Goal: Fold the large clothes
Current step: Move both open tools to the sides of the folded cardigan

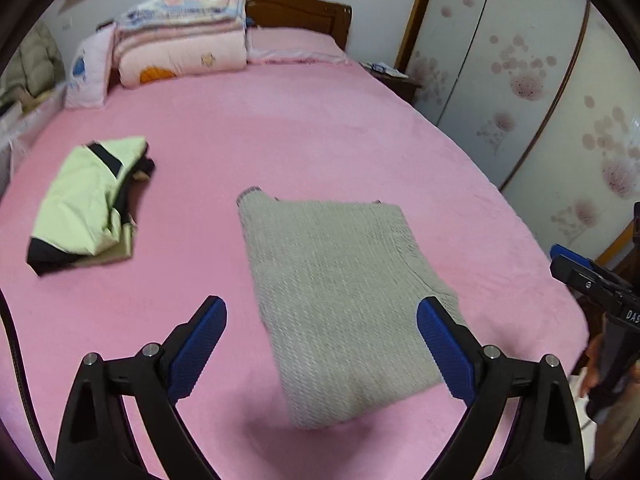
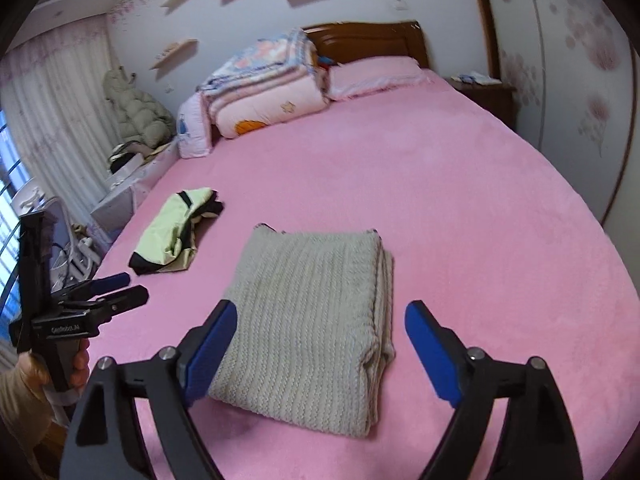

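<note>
Tongs, both my left gripper and right gripper, gape empty above the folded grey knitted sweater; I should next square its edges.

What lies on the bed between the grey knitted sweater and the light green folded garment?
Only bare pink bedsheet separates the grey sweater from the green garment; both wrist views show it.

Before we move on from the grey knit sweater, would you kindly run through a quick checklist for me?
1. Grey knit sweater folded into a compact stack: ok.
2. Left gripper jaws open, nothing between them: ok.
3. Right gripper jaws open, clear of the sweater: ok.
4. Green and black garment lies apart on the pink bed: ok.
5. Sweater's underside layers even: cannot tell.
</note>
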`<action>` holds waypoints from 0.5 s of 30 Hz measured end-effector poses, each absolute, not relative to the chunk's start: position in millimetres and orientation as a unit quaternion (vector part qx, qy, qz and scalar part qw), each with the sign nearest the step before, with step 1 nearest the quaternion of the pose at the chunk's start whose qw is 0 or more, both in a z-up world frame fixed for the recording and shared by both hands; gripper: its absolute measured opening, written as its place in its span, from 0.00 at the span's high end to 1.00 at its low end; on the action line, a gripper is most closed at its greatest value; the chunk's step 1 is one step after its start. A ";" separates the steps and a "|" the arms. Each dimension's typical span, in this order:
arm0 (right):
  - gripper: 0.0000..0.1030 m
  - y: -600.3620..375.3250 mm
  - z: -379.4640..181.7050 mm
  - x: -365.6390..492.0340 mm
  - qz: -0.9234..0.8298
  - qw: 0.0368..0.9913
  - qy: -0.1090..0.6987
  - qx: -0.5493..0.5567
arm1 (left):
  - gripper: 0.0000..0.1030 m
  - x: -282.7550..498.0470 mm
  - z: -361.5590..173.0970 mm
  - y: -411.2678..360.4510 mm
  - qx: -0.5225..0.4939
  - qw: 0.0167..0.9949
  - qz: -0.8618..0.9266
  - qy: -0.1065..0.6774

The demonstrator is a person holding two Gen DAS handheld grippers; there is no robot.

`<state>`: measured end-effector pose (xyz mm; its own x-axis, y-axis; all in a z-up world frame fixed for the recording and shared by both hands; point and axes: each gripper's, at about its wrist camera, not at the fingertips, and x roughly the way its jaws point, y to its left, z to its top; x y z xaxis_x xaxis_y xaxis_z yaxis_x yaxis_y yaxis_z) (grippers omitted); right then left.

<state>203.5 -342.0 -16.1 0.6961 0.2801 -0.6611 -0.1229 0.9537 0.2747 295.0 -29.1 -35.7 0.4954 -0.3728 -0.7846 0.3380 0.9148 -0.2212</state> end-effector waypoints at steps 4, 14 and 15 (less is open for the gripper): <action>0.03 -339.6 -30.5 211.5 0.117 0.917 0.375 0.073 | 0.07 305.9 -55.8 -19.5 -0.081 0.839 -0.248 0.477; 0.00 -361.6 -144.6 274.0 0.136 0.847 0.496 0.133 | 0.07 351.0 -159.7 -21.1 -0.145 0.775 -0.256 0.559; 0.00 -364.5 -156.0 279.7 0.141 0.838 0.506 0.145 | 0.07 357.5 -171.3 -20.9 -0.156 0.768 -0.255 0.566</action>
